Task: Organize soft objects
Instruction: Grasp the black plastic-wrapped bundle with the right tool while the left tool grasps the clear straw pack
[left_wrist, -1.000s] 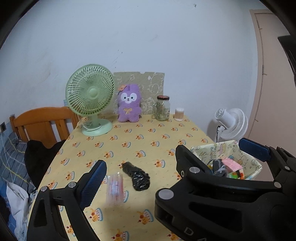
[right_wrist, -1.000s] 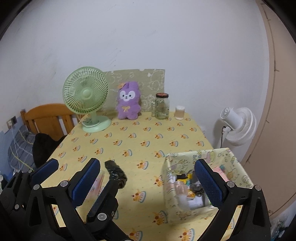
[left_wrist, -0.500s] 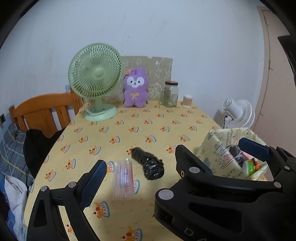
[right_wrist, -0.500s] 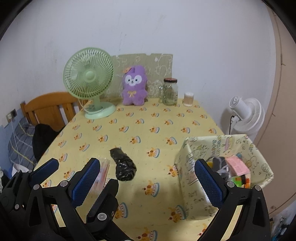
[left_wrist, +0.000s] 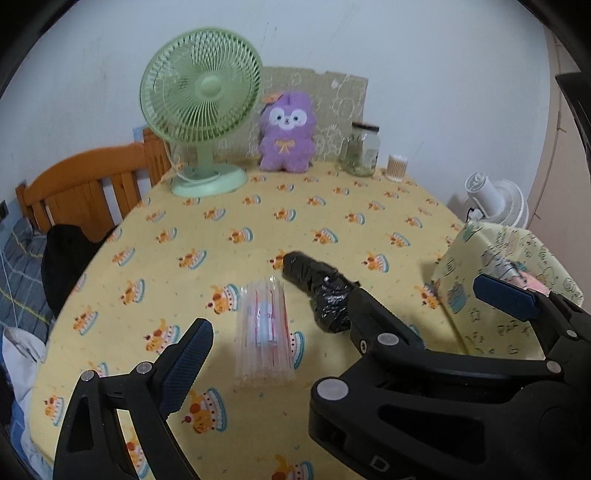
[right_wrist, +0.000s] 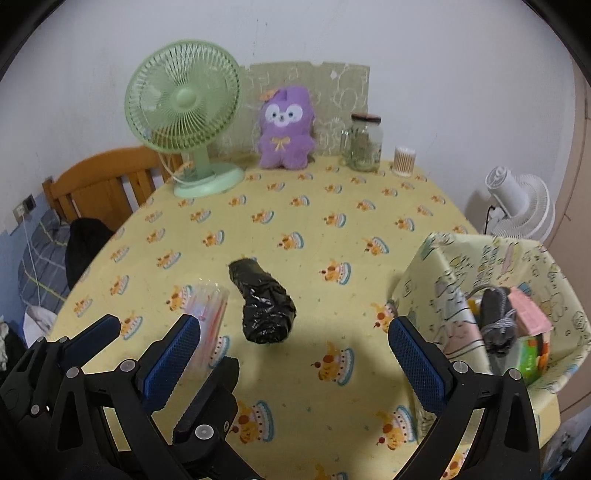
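A crumpled black plastic bag roll (left_wrist: 321, 291) (right_wrist: 264, 302) lies mid-table on the yellow cloth. Just left of it is a clear packet of pink and blue straws (left_wrist: 264, 332) (right_wrist: 207, 306). A purple plush toy (left_wrist: 286, 133) (right_wrist: 284, 129) sits upright at the table's far edge. My left gripper (left_wrist: 288, 317) hovers open and empty just above the packet. My right gripper (right_wrist: 293, 325) hangs open and empty over the near end of the bag. The two grippers are close together and their fingers (right_wrist: 96, 332) overlap in both views.
A patterned fabric basket (right_wrist: 436, 280) (left_wrist: 461, 266) holding several items stands at the table's right edge. At the back are a green desk fan (right_wrist: 184, 107), a glass jar (right_wrist: 364, 142) and a swab pot (right_wrist: 404, 160). A wooden chair (right_wrist: 107, 177) is on the left and a white fan (right_wrist: 521, 206) stands off the table on the right.
Both grippers have come forward and lower over the table. The black bag and the straw packet now sit nearer and larger between the fingers. Nothing on the table has moved.
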